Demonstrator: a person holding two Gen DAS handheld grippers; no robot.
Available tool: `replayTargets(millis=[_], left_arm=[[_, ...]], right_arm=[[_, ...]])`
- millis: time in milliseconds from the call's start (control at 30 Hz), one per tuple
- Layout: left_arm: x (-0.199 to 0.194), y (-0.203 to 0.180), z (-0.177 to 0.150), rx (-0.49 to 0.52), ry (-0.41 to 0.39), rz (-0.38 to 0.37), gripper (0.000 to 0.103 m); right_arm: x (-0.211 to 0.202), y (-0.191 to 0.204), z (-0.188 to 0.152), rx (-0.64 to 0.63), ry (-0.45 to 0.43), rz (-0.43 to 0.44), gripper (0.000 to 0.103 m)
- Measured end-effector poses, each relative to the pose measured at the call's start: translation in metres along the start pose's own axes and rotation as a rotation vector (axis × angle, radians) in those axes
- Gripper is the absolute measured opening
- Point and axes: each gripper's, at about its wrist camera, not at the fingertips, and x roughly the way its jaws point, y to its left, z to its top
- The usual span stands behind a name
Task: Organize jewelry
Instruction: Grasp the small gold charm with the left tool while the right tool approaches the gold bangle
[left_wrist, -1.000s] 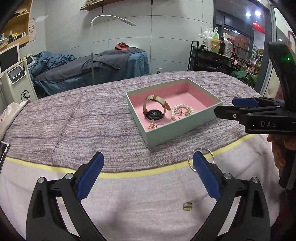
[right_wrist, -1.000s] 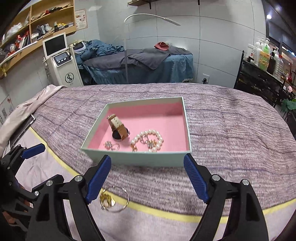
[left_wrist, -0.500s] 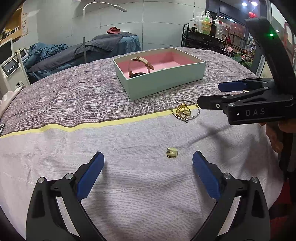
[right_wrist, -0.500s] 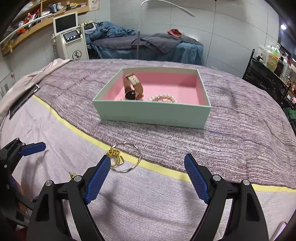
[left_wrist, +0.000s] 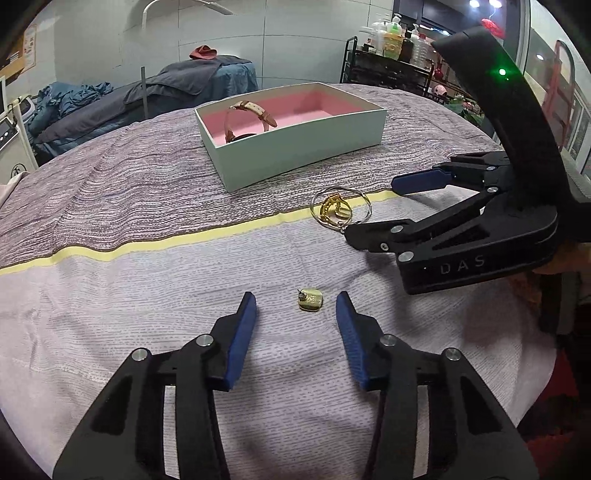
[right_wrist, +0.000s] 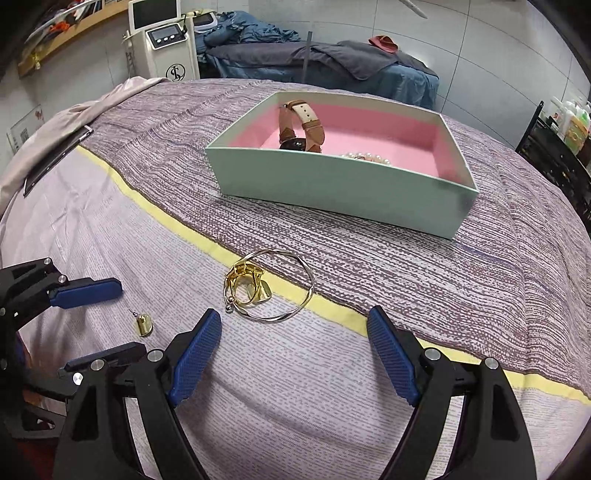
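Observation:
A mint box (left_wrist: 306, 147) with a pink lining (right_wrist: 373, 138) holds a brown-strap watch (right_wrist: 301, 127) and a pearl bracelet (right_wrist: 365, 158). On the cloth before it lie a thin bangle (right_wrist: 295, 291) with a gold ring (right_wrist: 248, 286) inside it, and a small gold earring (left_wrist: 310, 300). My left gripper (left_wrist: 295, 314) is open, low over the cloth, its pads either side of the earring, which also shows in the right wrist view (right_wrist: 143, 325). My right gripper (right_wrist: 293, 345) is open, just short of the bangle (left_wrist: 364, 205).
The cloth has a yellow stripe (left_wrist: 147, 247) across the table. A dark tablet (right_wrist: 55, 158) lies at the left edge. Behind are a treatment bed (right_wrist: 332, 62), a white machine (right_wrist: 166, 44) and a shelf of bottles (left_wrist: 391, 40).
Both grippers have pulled back from the box and dropped toward the cloth. The left gripper has narrowed and now brackets the earring. The right gripper has come closer to the bangle.

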Motion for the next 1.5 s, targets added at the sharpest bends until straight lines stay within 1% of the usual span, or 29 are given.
replayTargets(millis=[33, 100, 200, 300, 567, 600, 633, 933, 1000, 1233, 1367, 1500], left_arm=[[0.001, -0.001, 0.001, 0.002, 0.001, -0.004, 0.04], [0.004, -0.002, 0.003, 0.005, 0.005, -0.013, 0.034], [0.007, -0.005, 0.005, 0.009, 0.006, -0.021, 0.029], [0.007, -0.005, 0.005, 0.012, 0.005, -0.024, 0.029], [0.006, -0.005, 0.004, 0.009, 0.006, -0.03, 0.024], [0.006, -0.005, 0.004, 0.009, 0.006, -0.031, 0.024], [0.006, -0.005, 0.004, 0.008, 0.006, -0.032, 0.023], [0.004, -0.004, 0.001, -0.007, 0.001, -0.04, 0.018], [0.004, -0.003, 0.001, -0.012, 0.0, -0.039, 0.015], [0.002, -0.002, 0.001, -0.022, -0.003, -0.042, 0.014], [0.0, 0.003, 0.003, -0.044, -0.01, -0.056, 0.014], [-0.003, 0.007, 0.007, -0.05, -0.022, -0.046, 0.014]], right_arm=[[0.001, 0.0, 0.001, -0.004, 0.0, -0.001, 0.079], [0.002, 0.002, 0.003, -0.014, 0.001, -0.001, 0.079], [0.006, 0.004, 0.007, -0.033, 0.003, 0.002, 0.077], [0.009, 0.006, 0.011, -0.048, 0.002, 0.007, 0.075], [0.011, 0.013, 0.016, -0.077, -0.006, 0.034, 0.058], [0.011, 0.013, 0.016, -0.079, -0.008, 0.039, 0.055], [0.01, 0.013, 0.016, -0.079, -0.009, 0.039, 0.054], [0.008, 0.012, 0.015, -0.062, -0.022, 0.043, 0.054], [0.006, 0.011, 0.014, -0.053, -0.029, 0.048, 0.054], [-0.001, 0.007, 0.013, -0.023, -0.059, 0.062, 0.054], [-0.008, 0.005, 0.013, -0.005, -0.094, 0.07, 0.054], [-0.015, 0.002, 0.014, 0.011, -0.127, 0.076, 0.054]])
